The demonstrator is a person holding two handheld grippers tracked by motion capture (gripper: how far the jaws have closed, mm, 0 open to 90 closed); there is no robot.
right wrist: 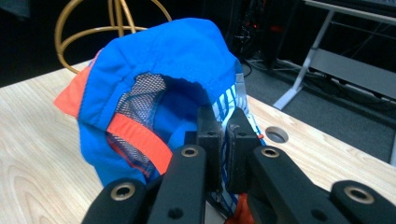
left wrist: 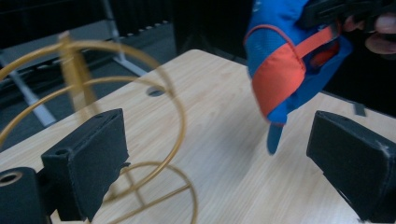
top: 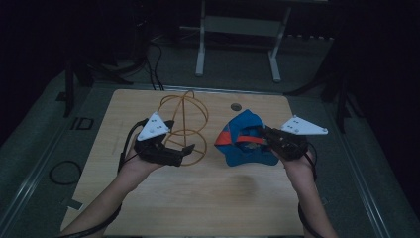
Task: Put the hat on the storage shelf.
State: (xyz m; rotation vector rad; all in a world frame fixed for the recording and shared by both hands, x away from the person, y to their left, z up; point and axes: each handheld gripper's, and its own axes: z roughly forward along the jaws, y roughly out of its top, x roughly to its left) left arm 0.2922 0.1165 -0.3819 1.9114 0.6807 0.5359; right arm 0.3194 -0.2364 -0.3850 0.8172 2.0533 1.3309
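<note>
Cap (top: 246, 139) hangs just right of wire stand (top: 183, 130), pinched at rim by right gripper (right wrist: 223, 140). Left gripper (left wrist: 219, 154), jaws wide apart, empty, at stand base. Next, I judge: carry cap over stand top.

I count one blue and orange cap (top: 246, 139), one gold wire stand (top: 183, 128), one wooden table (top: 208, 198), and, as far as the dim light shows, one table hole (top: 236, 106)

Dim wooden table (top: 198, 198), gold wire stand (top: 184, 126) upright at centre-left, left gripper (top: 184, 154) low against its base ring, blue-orange cap (top: 242, 140) lifted off table to the right, right gripper (top: 262, 136) pinching cap's edge, forearms entering from bottom.
</note>
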